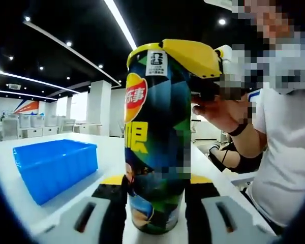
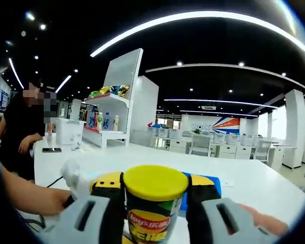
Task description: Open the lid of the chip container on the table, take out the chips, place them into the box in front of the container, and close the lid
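Note:
A tall chip container (image 1: 155, 137), dark with a yellow logo, stands upright on the white table (image 1: 109, 150). My left gripper (image 1: 156, 182) is shut on its lower body. Its yellow lid (image 2: 155, 182) sits on top of the container, and my right gripper (image 2: 155, 184) is shut on it, one jaw on each side. In the left gripper view the right gripper (image 1: 195, 57) reaches in from the right at the lid, held by a hand (image 1: 218, 113). The blue box (image 1: 56, 165) lies on the table to the left of the container, open and with nothing showing inside.
A person in a white shirt (image 1: 287, 152) sits close on the right of the container. A person in black (image 2: 20, 132) sits at a far table beside a phone (image 2: 52, 149). A white shelf with goods (image 2: 109, 109) stands behind. A strip of the blue box (image 2: 216, 184) shows past the lid.

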`<act>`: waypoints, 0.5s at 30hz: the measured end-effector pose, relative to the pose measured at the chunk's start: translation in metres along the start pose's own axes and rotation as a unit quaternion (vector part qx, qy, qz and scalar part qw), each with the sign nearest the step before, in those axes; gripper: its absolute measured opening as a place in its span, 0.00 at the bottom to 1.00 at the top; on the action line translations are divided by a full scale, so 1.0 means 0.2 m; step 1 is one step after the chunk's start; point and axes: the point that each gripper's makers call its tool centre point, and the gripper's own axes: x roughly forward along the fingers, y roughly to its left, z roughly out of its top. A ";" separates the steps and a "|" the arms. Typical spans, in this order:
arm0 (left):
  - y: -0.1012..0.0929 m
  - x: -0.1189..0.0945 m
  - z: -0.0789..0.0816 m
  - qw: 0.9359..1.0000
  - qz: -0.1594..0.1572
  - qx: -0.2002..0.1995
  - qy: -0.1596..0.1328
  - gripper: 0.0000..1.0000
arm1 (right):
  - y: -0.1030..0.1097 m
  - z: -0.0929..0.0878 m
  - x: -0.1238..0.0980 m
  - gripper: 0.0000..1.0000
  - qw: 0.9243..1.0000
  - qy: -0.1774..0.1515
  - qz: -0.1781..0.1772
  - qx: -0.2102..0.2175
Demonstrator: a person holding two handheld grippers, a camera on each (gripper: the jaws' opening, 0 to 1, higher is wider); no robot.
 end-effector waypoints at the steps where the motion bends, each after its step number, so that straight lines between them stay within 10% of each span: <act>1: 0.00 0.00 0.00 1.000 0.001 0.002 0.000 0.45 | 0.00 0.00 0.00 0.45 1.000 0.000 0.001 0.000; 15: 0.00 0.00 -0.01 1.000 0.007 0.018 0.014 0.44 | -0.01 -0.01 0.00 0.42 0.999 0.017 0.007 0.038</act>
